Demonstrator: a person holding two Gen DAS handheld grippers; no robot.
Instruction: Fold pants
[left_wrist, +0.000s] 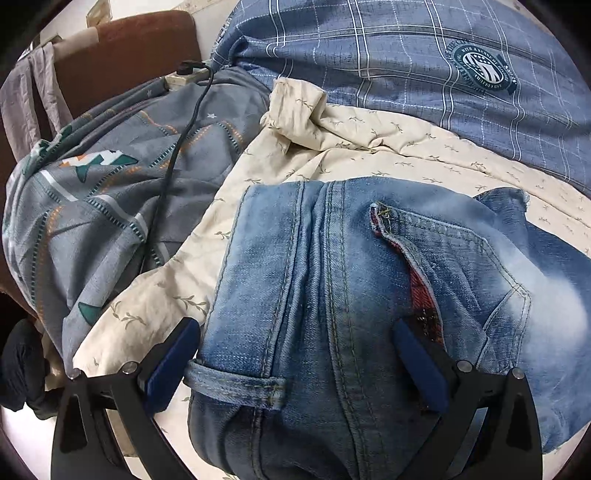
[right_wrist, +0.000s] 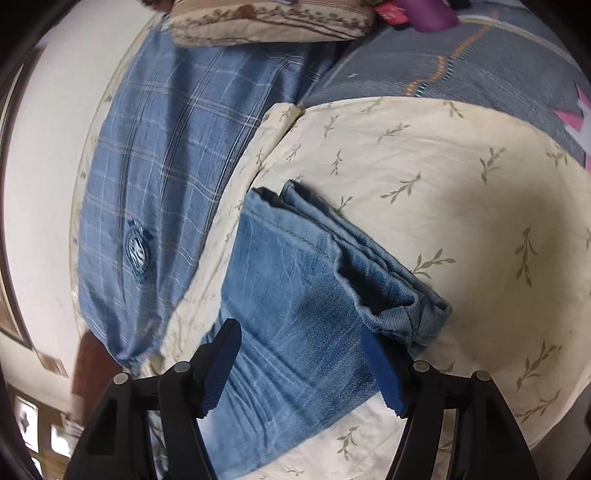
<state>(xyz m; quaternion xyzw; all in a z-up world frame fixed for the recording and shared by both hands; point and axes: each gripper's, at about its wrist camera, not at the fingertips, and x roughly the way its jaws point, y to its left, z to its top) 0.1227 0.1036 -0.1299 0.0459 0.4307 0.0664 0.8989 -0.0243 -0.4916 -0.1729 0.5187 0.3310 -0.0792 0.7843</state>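
The left gripper (left_wrist: 295, 354), a black frame with two dark blue finger pads, stands with its jaws spread wide above the waist end of the faded light-blue denim pants (left_wrist: 332, 295); neither pad presses on the cloth, so it grips nothing. Between the pads lie the pants' centre back seam and a belt loop (left_wrist: 236, 380), and just beside the right-hand pad a back pocket (left_wrist: 454, 266) gapes to show a red checked lining. The right gripper (right_wrist: 301, 365), of the same black and blue make, is likewise spread wide and holds nothing, with its pads to either side of the leg part of the pants (right_wrist: 280, 295); there the legs lie doubled over, the layered hems stacked along the right edge of the bundle. The pants rest on a cream bed sheet printed with small olive leaf sprigs (right_wrist: 424, 155), which is rumpled into a ridge beyond the waistband in the left wrist view. Past the sheet lies a blue checked quilt with a round dark-green crest badge (left_wrist: 424, 55). To the left of the sheet is a grey patterned cover with orange and teal markings (left_wrist: 92, 206), and a black cable (left_wrist: 177, 147) trails across it from a pale plug block. Behind that stands a brown headboard (left_wrist: 125, 51).
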